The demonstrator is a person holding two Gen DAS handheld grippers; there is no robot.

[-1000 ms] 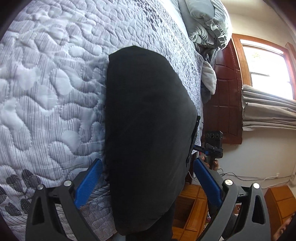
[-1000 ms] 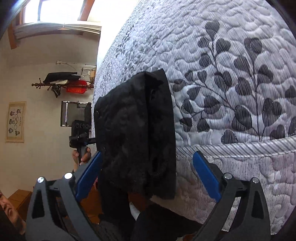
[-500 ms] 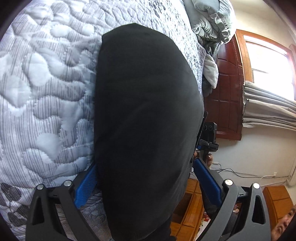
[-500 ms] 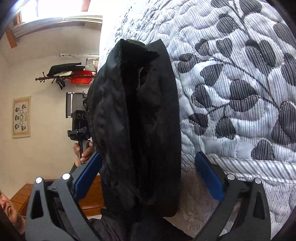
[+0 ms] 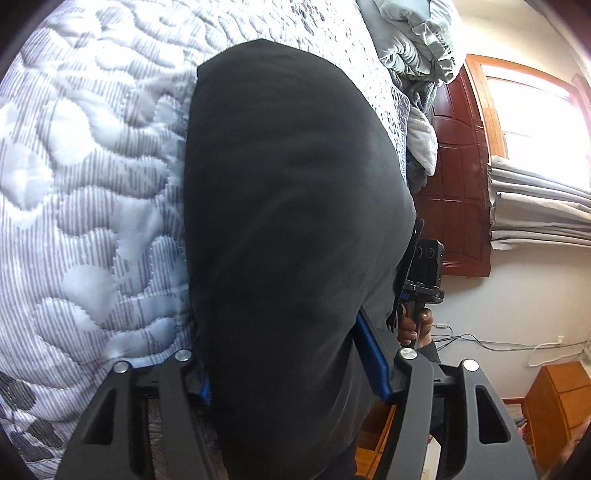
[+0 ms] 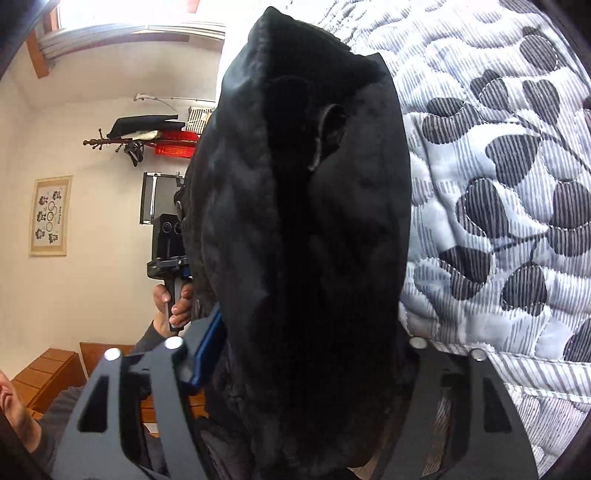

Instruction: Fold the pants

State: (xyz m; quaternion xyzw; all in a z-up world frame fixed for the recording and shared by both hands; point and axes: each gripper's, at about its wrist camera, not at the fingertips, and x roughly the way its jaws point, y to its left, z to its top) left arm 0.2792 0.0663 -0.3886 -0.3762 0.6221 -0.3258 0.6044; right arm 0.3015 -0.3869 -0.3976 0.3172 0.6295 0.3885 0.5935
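Observation:
The black pants lie folded at the edge of the quilted bed, filling the middle of the left wrist view. My left gripper has its blue fingers closed against the near end of the pants. In the right wrist view the pants show bunched, thick folds. My right gripper is closed on that end; only its left blue finger shows, the other is hidden by cloth. Each gripper shows in the other's view, left and right.
Rumpled grey bedding is piled at the head of the bed. A dark wooden door and a window with a folded blind stand beyond. Wooden furniture stands by the bed edge. A coat rack hangs on the wall.
Both grippers moved forward onto the pants and closed from wide open to gripping the cloth. The pants now fill much more of both views.

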